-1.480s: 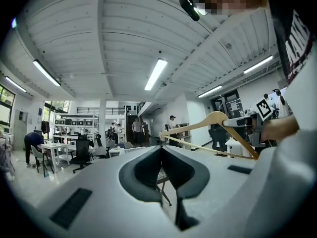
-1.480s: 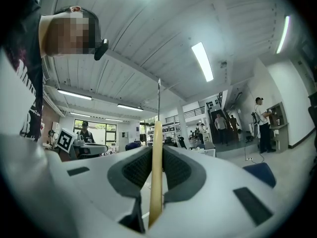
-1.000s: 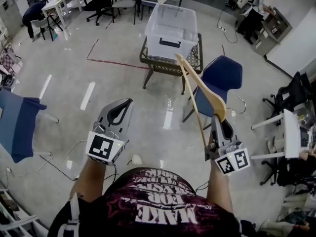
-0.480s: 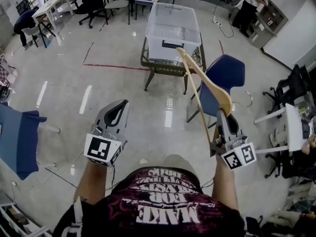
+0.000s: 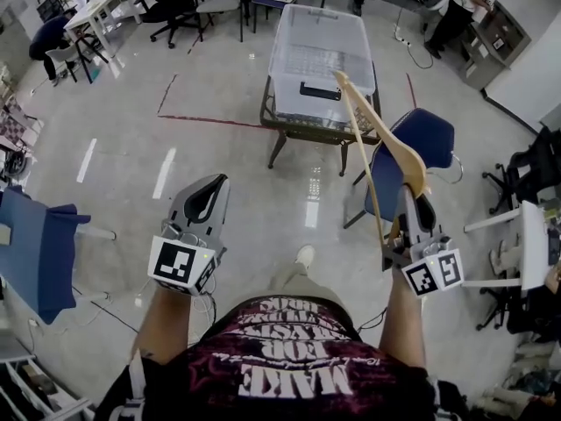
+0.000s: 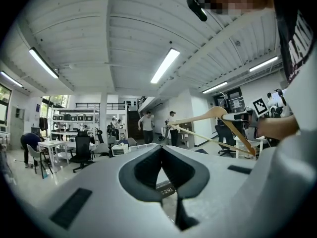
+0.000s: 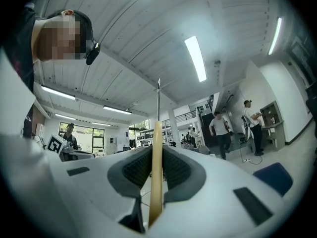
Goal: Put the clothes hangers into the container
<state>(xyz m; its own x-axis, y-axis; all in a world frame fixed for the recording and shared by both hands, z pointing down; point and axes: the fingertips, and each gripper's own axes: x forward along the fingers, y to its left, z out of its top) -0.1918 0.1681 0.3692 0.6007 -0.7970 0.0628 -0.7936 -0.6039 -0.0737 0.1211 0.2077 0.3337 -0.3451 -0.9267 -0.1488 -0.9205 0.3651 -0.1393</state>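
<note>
Fingers (image 7: 136, 171) of the right gripper (image 7: 157, 155) are pinched on the wooden hanger (image 7: 156, 182). The hanger sits edge-on between the 2 pads and a thin metal rod rises from its top. In the head view the right gripper (image 5: 410, 202) is at lower right with its marker cube facing the camera. It holds 1 hanger (image 5: 399, 143) by the wide curved end. The hanger is in the air and slants up and forward from the grip. Its far tip overlaps the front right corner of the container (image 5: 294, 95) in that view; actual contact cannot be told.

Left gripper (image 5: 217, 185) is at lower left, pointing forward. Its fingers (image 6: 146, 167) are pressed together at the tips with nothing between them. The left gripper view also shows the hanger (image 6: 213, 114) off to the right, held out sideways.

The container is a clear plastic bin with a dark front handle. It stands on a dark low surface (image 5: 279, 123) ahead of the person. A blue chair (image 5: 429, 139) stands just right of that surface, under the hanger in the head view. The floor (image 5: 219, 147) is glossy and light.
</note>
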